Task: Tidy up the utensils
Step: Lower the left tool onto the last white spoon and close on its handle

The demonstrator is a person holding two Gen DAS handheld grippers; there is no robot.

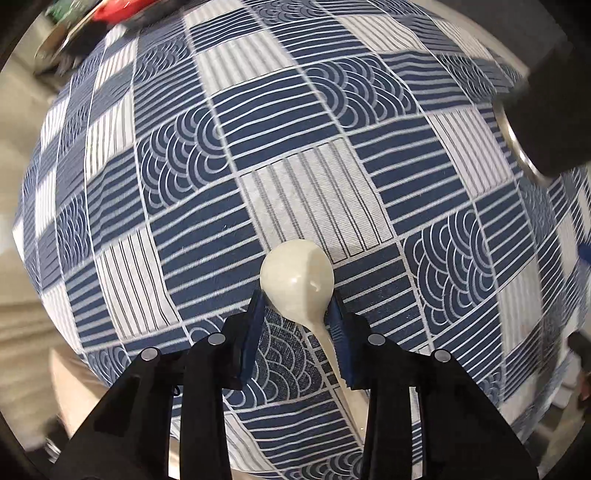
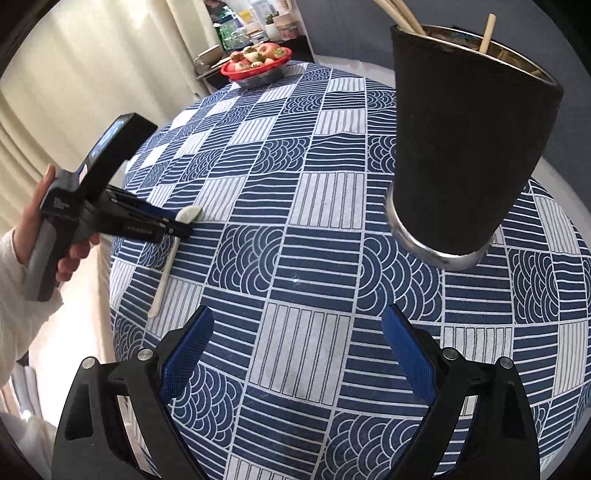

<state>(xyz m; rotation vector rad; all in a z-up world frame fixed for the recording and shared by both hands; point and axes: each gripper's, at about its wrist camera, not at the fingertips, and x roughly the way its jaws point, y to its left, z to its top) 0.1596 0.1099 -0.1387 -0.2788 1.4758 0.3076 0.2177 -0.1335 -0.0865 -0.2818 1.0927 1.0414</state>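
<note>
A cream ceramic spoon (image 1: 297, 282) lies on the blue and white patterned tablecloth (image 1: 306, 166), bowl away from me. My left gripper (image 1: 297, 308) has its blue pads on both sides of the spoon where bowl meets handle, closed on it. In the right wrist view the same spoon (image 2: 173, 254) and left gripper (image 2: 181, 230) show at the table's left edge. My right gripper (image 2: 297, 347) is open and empty above the cloth. A black utensil holder (image 2: 469, 129) with a metal rim stands at the right, with wooden chopsticks (image 2: 487, 31) in it.
A red bowl of fruit (image 2: 256, 62) sits at the far edge of the table. Cream curtains (image 2: 74, 74) hang at the left. The holder's edge (image 1: 535, 122) shows at the right of the left wrist view. The table edge drops off close to the spoon's handle.
</note>
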